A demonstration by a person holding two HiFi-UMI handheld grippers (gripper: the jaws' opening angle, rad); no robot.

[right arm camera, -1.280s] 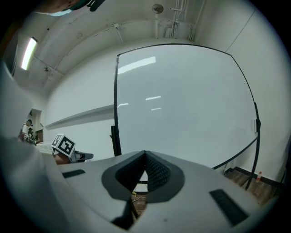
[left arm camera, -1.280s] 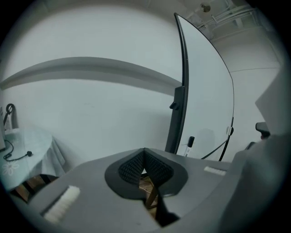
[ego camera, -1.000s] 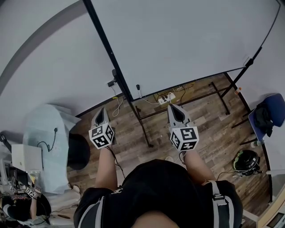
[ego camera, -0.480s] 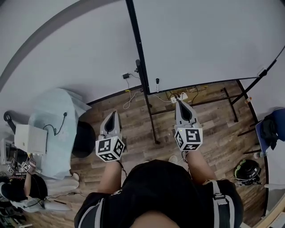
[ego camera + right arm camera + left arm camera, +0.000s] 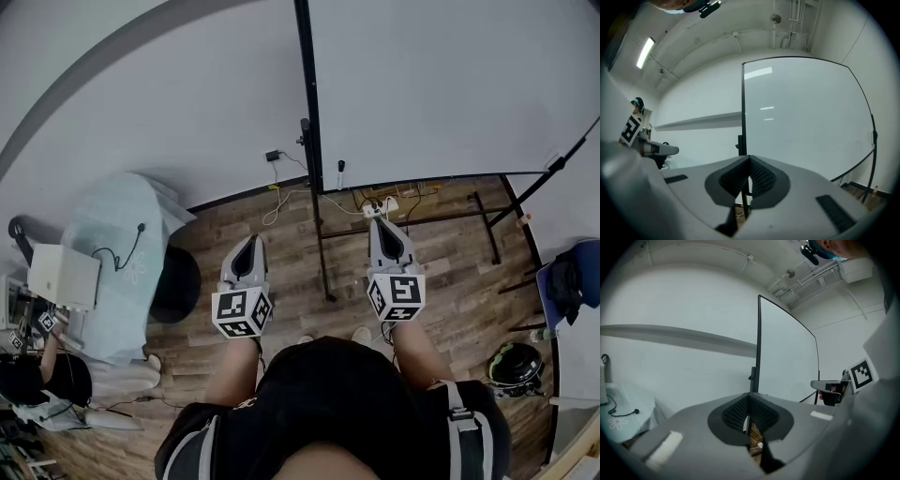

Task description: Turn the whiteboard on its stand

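Both forearms are reaching forward side by side, each carrying a tool aimed roughly level toward 12 o'clock, at the whiteboard (image 5: 450, 84). The left tool (image 5: 249, 241) is sitting at 9 o'clock of the stand (image 5: 320, 234), whose black upright is running along the board's left edge. The right tool (image 5: 379, 225) is sitting at 3 o'clock of it. Neither is touching stand or board. Each gripper view is showing its tool's ribbed pads pressed together with nothing caught between them.

The 2 marker cubes (image 5: 242, 312) are hiding the hands. The head view is cutting off the board's top and right side. In both gripper views the tool bodies are covering the stand's feet. Only the head view is showing those feet on the wooden floor (image 5: 450, 272), a power strip (image 5: 380, 204) at 12 o'clock of the right tool, and a covered table (image 5: 122, 262) at 9 o'clock.
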